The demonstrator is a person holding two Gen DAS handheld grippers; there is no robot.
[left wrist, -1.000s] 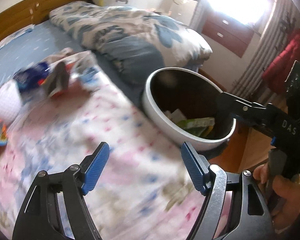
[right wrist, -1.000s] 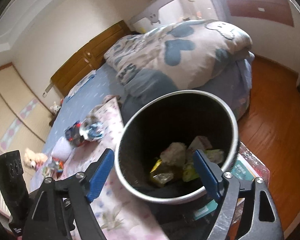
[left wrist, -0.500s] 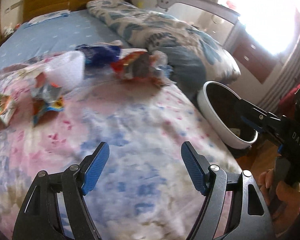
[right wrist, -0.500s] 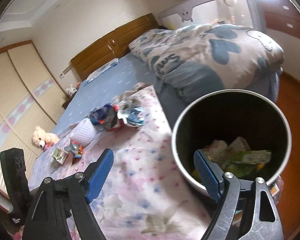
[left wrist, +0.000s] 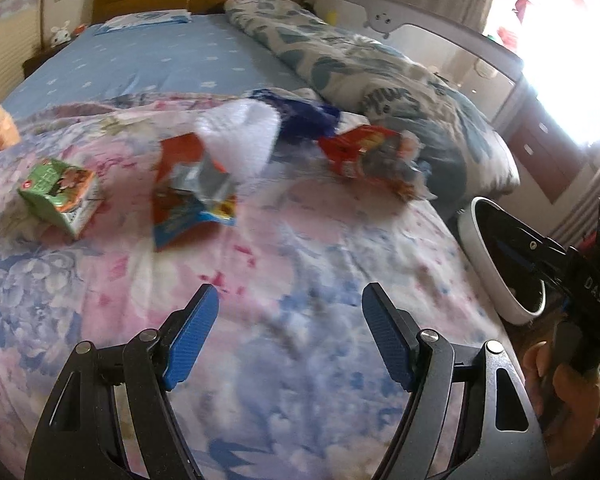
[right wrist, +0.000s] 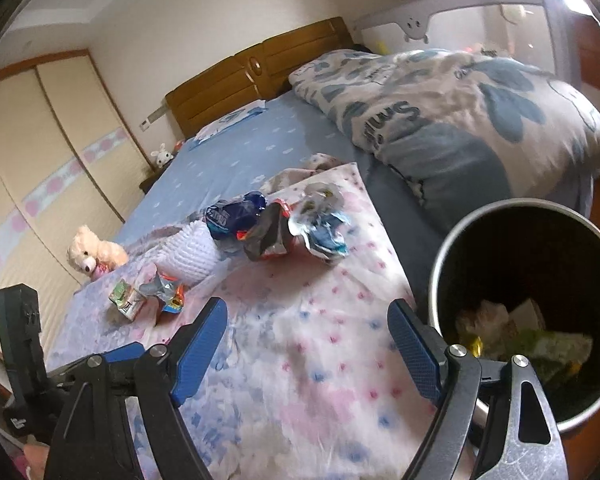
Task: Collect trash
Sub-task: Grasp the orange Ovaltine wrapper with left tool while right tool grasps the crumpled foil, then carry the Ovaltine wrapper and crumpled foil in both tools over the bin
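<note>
A: Where do your grippers stand?

B: Your left gripper (left wrist: 290,330) hangs over the pink-and-blue floral quilt (left wrist: 300,380), jaws spread wide with nothing between the blue pads. Your right gripper (right wrist: 308,346) is the same: jaws spread, empty, above that quilt, with the round black trash bin with a pale rim (right wrist: 448,256) just to its right.

A: And the trash, taking the bin as the mark?

B: All of it lies on the quilt, up and to the left of the bin in your right wrist view. Nearest the bin is a crumpled silver-and-blue foil wrapper (right wrist: 320,224), touching a dark crumpled snack bag with red edges (right wrist: 266,236). Just beyond those sits a dark blue crinkled packet (right wrist: 234,212). Farther from the bin is a white knitted bundle (right wrist: 190,250), and farthest are an orange-and-silver torn wrapper (right wrist: 166,292) and a small green drink carton (right wrist: 126,300), side by side.

A: Anything inside the bin?

B: Yes, crumpled paper and yellow-green wrappers (right wrist: 516,334) lie at its bottom.

A: What else do you see?

B: A cream teddy bear (right wrist: 94,252) sits at the quilt's far left edge, well apart from the bin. A rolled grey-blue patterned duvet (right wrist: 452,120) lies behind the bin. In your left wrist view a hand (left wrist: 560,384) grips the right gripper's handle beside the bin.
</note>
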